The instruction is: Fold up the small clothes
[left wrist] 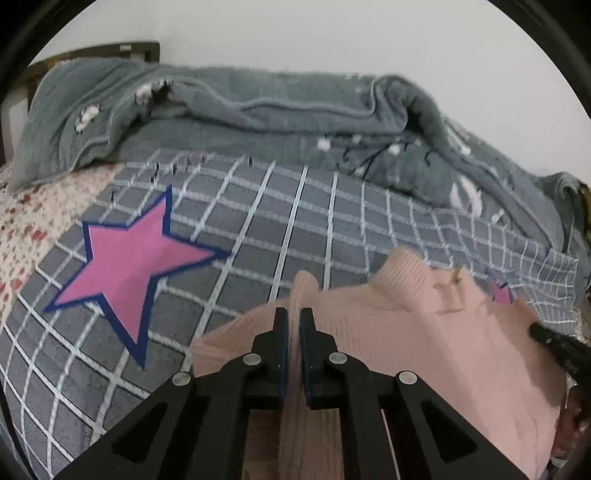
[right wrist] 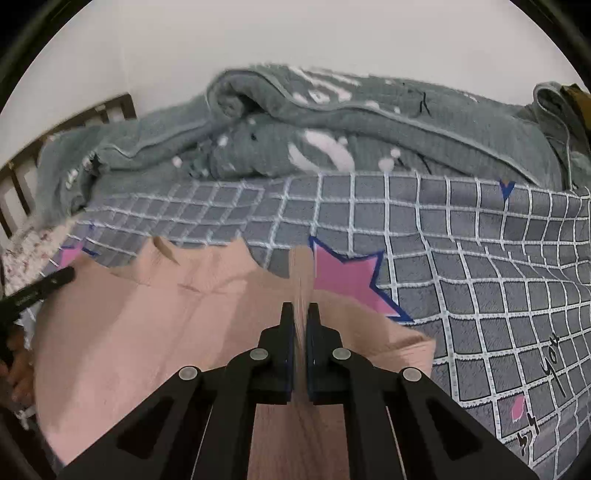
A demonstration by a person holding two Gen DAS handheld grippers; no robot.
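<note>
A white wall (left wrist: 332,33) stands behind a bed. A big gray blanket with white lines (left wrist: 280,229) covers the bed, and it has pink stars (left wrist: 129,258) on it. A fluffy gray-green quilt (left wrist: 258,107) is bunched up along the far side, next to the wall. A flowery sheet (left wrist: 26,221) shows at the left edge, and a dark wooden bed frame (right wrist: 22,173) is in the corner.

The pink sweater (left wrist: 424,332) lies on the near part of the blanket, with its collar pointing toward the quilt. The left gripper (left wrist: 293,317) is pinching a raised fold at one side of the sweater. The right gripper (right wrist: 301,314) is pinching a fold at the other side.
</note>
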